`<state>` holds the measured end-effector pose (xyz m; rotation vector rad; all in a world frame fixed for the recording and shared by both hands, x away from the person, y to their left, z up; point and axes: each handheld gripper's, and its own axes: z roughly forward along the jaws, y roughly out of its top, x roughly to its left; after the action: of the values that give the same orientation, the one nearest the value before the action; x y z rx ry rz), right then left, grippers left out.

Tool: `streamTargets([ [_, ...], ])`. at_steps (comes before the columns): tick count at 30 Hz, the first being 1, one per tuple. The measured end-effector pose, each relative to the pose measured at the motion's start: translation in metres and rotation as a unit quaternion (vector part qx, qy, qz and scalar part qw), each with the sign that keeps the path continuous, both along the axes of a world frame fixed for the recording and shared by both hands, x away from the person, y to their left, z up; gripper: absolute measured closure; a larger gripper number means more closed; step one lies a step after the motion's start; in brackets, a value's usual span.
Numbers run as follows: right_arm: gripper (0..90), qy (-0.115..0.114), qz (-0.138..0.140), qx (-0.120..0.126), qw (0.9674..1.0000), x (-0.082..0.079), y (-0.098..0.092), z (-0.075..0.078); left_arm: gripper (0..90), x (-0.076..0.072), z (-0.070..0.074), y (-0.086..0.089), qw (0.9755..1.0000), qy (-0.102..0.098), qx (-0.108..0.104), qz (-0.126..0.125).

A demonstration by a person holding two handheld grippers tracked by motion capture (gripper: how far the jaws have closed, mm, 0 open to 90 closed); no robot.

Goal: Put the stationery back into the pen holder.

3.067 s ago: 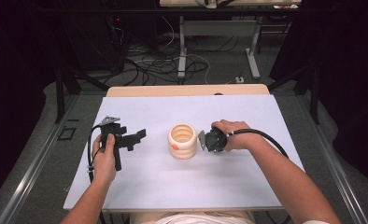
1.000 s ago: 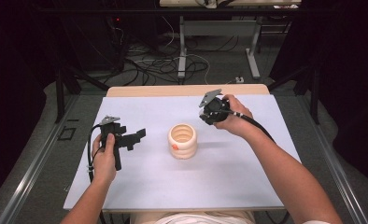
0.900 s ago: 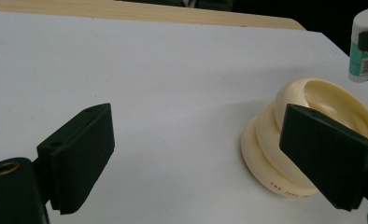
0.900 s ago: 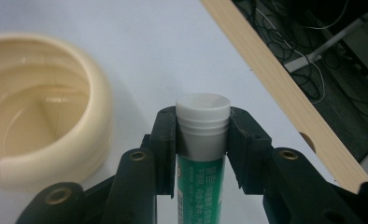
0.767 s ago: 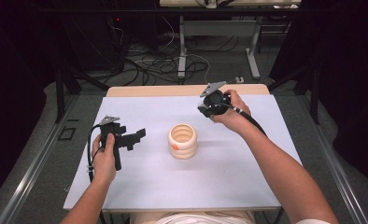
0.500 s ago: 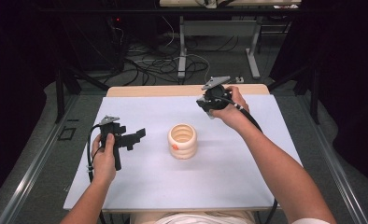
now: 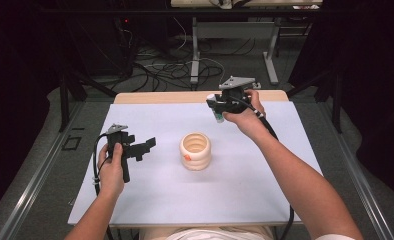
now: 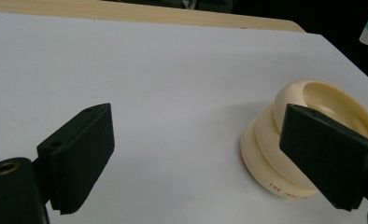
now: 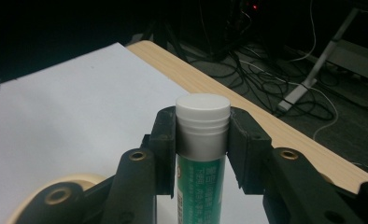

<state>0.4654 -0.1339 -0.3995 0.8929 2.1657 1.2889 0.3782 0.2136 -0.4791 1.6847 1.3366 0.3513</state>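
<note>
Up above the far right part of the white-topped bench (image 7: 150, 200), the right gripper (image 7: 218, 107) is clamped on a slim green tube with a white ribbed cap (image 9: 201, 140); in the right gripper view both black jaws press against the tube just below its cap, which stands clear above their tips. From the high view the tube (image 7: 217, 111) hangs clear of the bench surface, near the light wooden strip at the far edge (image 7: 160, 97), with the person's right hand (image 7: 247, 117) wrapped round the gripper body. A cream, ribbed, ring-stacked cup (image 7: 195, 151) stands upright near the middle of the bench, well apart from the tube. The left gripper (image 7: 144, 146) is held low over the bench to the left of the cup, its jaws wide apart with nothing between them; in the left gripper view the cup (image 8: 285, 144) lies beyond the right-hand jaw, partly hidden by it.
</note>
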Motion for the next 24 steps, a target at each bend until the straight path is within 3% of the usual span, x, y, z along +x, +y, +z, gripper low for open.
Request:
streamTargets([
  [12, 65.1, -0.002, 0.031, 0.044, 0.9985, -0.017, 0.008, 0.006, 10.1, 0.000, 0.001, 0.000, 1.0000, -0.002, 0.000, 0.000],
  [24, 65.1, -0.011, 0.073, 0.049, 0.9960, -0.041, 0.021, 0.009, 10.1, -0.001, 0.002, 0.000, 1.0000, -0.001, 0.000, -0.002],
])
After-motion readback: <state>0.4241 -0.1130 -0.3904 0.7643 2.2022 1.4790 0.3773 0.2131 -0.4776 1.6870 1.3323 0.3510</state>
